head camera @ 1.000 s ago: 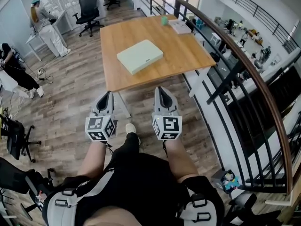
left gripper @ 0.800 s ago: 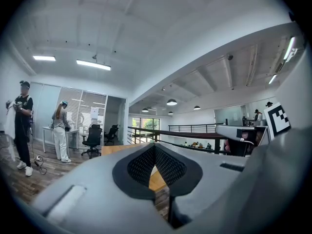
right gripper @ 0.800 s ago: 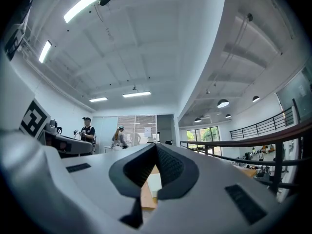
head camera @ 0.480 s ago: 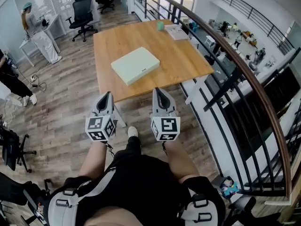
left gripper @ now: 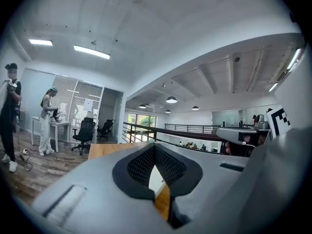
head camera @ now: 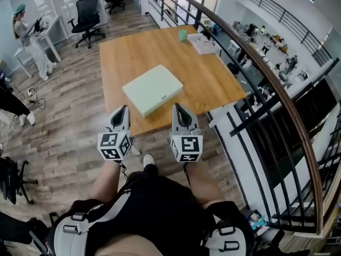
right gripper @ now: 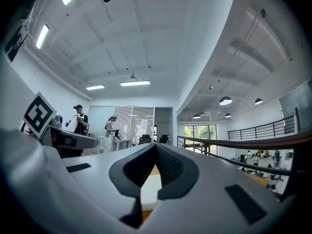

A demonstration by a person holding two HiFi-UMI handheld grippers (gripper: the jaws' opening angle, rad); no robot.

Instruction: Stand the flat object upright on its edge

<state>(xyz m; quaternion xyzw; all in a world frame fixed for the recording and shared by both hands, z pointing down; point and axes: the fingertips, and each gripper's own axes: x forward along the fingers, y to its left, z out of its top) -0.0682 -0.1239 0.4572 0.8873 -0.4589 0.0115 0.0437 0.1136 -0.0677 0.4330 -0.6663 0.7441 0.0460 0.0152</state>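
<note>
A flat pale green box (head camera: 153,89) lies face down on the wooden table (head camera: 122,47), near its front edge. In the head view my left gripper (head camera: 123,109) and right gripper (head camera: 177,106) are held side by side just short of the table's front edge, both shut with nothing in them. The box is a little beyond and between them. Through the closed tips in the left gripper view (left gripper: 155,146) and the right gripper view (right gripper: 157,146) a sliver of the pale box (right gripper: 149,191) and table shows.
A green cup (head camera: 183,35) and a white stack of papers (head camera: 202,43) sit at the table's far right corner. A dark railing (head camera: 256,68) runs along the right. Office chairs (head camera: 87,12) and a person (head camera: 29,36) stand far left.
The table and box have come closer and lower in the head view as I walk toward them. Both grippers keep their pose and stay shut.
</note>
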